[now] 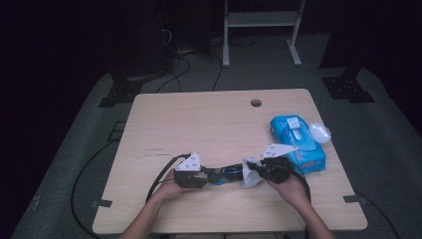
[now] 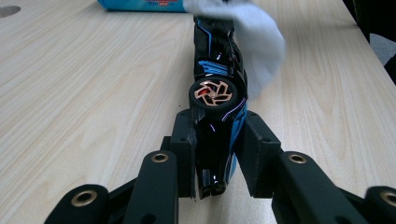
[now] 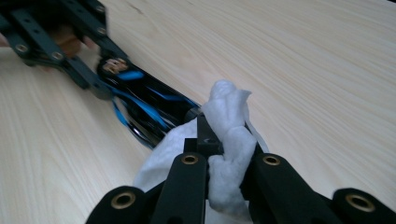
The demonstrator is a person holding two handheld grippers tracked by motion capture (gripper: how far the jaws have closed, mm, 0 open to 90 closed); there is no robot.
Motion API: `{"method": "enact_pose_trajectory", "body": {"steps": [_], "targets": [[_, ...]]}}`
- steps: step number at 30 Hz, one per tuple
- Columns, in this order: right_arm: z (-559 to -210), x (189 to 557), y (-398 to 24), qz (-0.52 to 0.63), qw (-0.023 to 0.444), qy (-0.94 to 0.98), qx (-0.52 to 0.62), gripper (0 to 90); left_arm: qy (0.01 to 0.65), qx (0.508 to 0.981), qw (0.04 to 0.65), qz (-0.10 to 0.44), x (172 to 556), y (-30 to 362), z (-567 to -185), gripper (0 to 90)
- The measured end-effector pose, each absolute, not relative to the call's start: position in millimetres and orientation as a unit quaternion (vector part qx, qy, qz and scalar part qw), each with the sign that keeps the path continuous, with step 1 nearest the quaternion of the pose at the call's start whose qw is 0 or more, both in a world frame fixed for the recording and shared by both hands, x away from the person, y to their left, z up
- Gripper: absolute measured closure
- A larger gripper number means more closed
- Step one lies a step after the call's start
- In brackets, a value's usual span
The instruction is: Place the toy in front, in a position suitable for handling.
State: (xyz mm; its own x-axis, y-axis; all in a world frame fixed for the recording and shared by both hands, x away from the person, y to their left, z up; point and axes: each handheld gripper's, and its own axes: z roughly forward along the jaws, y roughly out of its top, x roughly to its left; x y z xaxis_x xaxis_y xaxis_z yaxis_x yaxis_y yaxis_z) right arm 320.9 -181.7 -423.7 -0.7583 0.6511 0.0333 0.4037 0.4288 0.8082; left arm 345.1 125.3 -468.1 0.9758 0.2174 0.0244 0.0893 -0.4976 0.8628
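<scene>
The toy car [image 2: 215, 93] lay lengthwise between both grippers: the left gripper [image 2: 217, 140] clamped its near end, while the right gripper [image 3: 223, 154], gripping a white wipe [image 3: 229, 140], met its far end.

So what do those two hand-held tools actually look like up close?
Each tool is black. The left tool and right tool each carry a pale grey three-cornered plate on top and trail a black cable. Their linkage arms have brass-coloured rivets. The person's forearms are bare, with no sleeves in sight.

A blue wipes pack [image 1: 297, 143] lies on the wooden table [image 1: 199, 124].
</scene>
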Motion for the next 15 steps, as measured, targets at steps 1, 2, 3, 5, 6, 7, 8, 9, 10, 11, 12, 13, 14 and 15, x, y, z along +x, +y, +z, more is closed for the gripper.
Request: {"method": "enact_pose_trajectory", "body": {"steps": [1, 2, 3, 5, 6, 7, 8, 9, 10, 11, 12, 13, 14, 15], "targets": [[-424, 321, -182, 0.431, 0.144, 0.833, 0.317, 85.8, 0.088, 0.863, 0.493, 0.065, 345, 125, -468, 69.4], [-423, 320, -190, 0.428, 0.147, 0.83, 0.326, 85.8, 0.089, 0.863, 0.493, 0.065, 345, 125, -468, 69.4], [-422, 319, -196, 0.428, 0.149, 0.827, 0.334, 85.8, 0.088, 0.863, 0.493, 0.065, 345, 125, -468, 69.4], [-419, 315, -207, 0.436, 0.152, 0.818, 0.343, 85.8, 0.087, 0.863, 0.493, 0.065, 345, 125, -468, 69.4], [-414, 311, -214, 0.438, 0.163, 0.813, 0.347, 85.8, 0.087, 0.864, 0.492, 0.065, 346, 125, -468, 69.4], [-414, 311, -214, 0.438, 0.163, 0.813, 0.347, 85.8, 0.087, 0.864, 0.492, 0.065, 346, 125, -468, 69.4], [-407, 308, -220, 0.443, 0.176, 0.808, 0.346, 85.8, 0.087, 0.864, 0.492, 0.064, 346, 125, -468, 69.4], [-404, 307, -222, 0.444, 0.179, 0.806, 0.348, 85.9, 0.087, 0.864, 0.492, 0.065, 346, 125, -468, 69.4], [-404, 307, -222, 0.444, 0.179, 0.806, 0.348, 85.9, 0.087, 0.864, 0.492, 0.065, 346, 125, -468, 69.4], [-400, 305, -224, 0.446, 0.188, 0.803, 0.348, 85.8, 0.087, 0.864, 0.492, 0.065, 346, 125, -468, 69.4], [-394, 304, -226, 0.452, 0.196, 0.798, 0.346, 85.8, 0.089, 0.863, 0.493, 0.062, 346, 125, -468, 69.4], [-388, 303, -227, 0.462, 0.195, 0.793, 0.347, 85.9, 0.091, 0.863, 0.493, 0.061, 346, 125, -468, 69.4], [-384, 303, -227, 0.468, 0.193, 0.79, 0.345, 85.8, 0.089, 0.864, 0.492, 0.061, 346, 126, -468, 69.4], [-380, 304, -221, 0.473, 0.187, 0.792, 0.337, 85.8, 0.089, 0.864, 0.492, 0.06, 347, 126, -468, 69.4]]}}
